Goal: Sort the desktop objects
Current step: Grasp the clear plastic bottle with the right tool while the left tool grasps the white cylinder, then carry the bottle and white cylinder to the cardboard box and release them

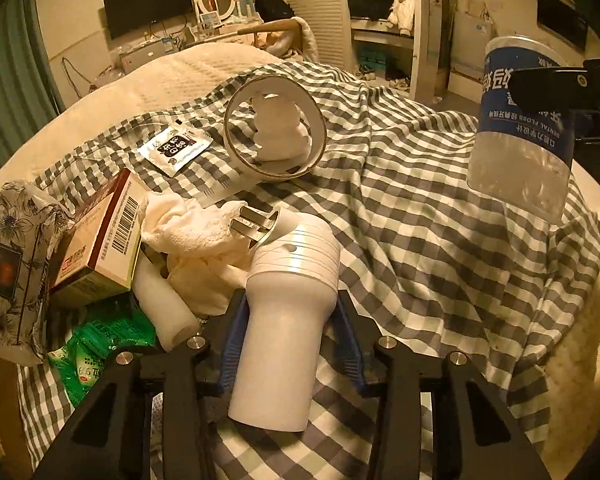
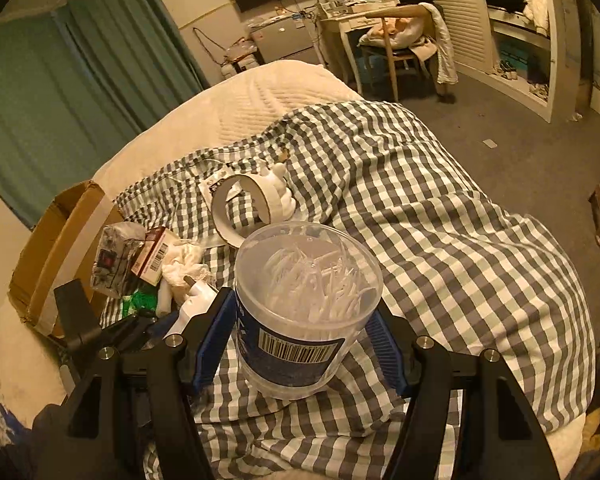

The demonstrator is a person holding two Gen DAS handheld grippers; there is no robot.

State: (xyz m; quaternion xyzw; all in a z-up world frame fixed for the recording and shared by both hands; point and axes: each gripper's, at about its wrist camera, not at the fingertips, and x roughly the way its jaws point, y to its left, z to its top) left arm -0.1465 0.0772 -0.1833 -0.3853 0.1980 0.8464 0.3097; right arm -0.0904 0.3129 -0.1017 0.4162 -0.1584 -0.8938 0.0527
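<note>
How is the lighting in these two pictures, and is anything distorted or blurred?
Left wrist view: dim orange-yellow light, fisheye bending at the edges, the white plug adapter sharp, the floss jar slightly soft. Right wrist view: same warm cast, dark corners, curved checked cloth, mild glare on the floss jar.

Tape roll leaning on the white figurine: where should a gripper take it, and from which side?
Probably pinch the upper rim of the tape roll from above, one finger inside the ring, one outside. It stands tilted on edge against the figurine, so its top arc is free and the wall is thin.

White plug adapter [image 1: 288, 304] and clear floss tub [image 2: 306, 312] — both held above checked sheet.
</note>
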